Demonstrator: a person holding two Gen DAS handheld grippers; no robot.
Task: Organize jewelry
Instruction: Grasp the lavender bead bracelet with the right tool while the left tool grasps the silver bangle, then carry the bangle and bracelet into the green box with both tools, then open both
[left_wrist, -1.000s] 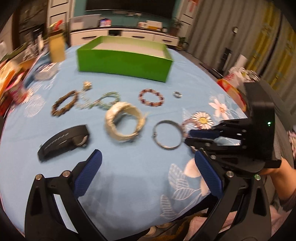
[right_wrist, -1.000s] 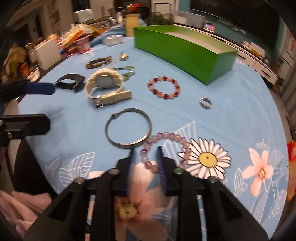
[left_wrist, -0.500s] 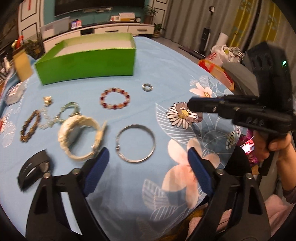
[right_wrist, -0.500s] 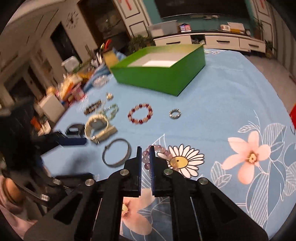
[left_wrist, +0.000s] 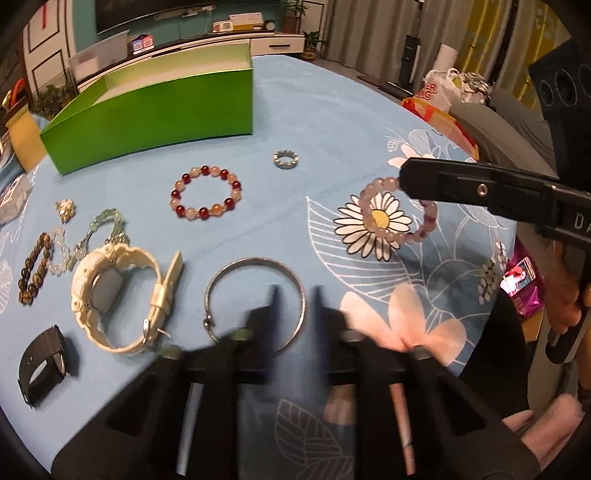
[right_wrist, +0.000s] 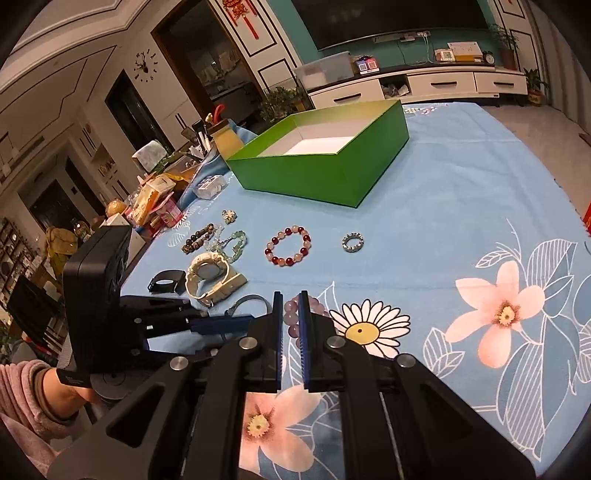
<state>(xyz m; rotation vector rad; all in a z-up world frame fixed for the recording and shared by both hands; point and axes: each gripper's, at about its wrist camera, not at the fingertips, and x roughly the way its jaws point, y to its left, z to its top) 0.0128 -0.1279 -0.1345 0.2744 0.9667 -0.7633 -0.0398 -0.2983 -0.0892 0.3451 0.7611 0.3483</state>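
Left wrist view: the left gripper (left_wrist: 293, 295) has just been closing, its blurred jaws now almost together around the right rim of the bangle (left_wrist: 255, 301). Whether the pads actually press the metal is hard to tell through the blur. The watch (left_wrist: 118, 295) lies at nine o'clock of the bangle, and the red bracelet (left_wrist: 205, 192) sits at twelve o'clock. The box (left_wrist: 155, 110) stands further off at eleven o'clock. At two o'clock the right gripper (left_wrist: 400, 181) pinches the pink bracelet (left_wrist: 384, 210), which hangs above the daisy print.

Right wrist view: the right gripper (right_wrist: 291, 314) is clamped on the pink bracelet (right_wrist: 291, 317), beads showing between its pads. The box (right_wrist: 325, 162) sits at twelve o'clock, open and apparently empty. The ring (right_wrist: 352, 242) lies between.

Risks: the thin bangle could slip from a shallow rim pinch and skid on the cloth (right_wrist: 461, 206). The dangling bracelet might swing and catch the box wall when carried over.
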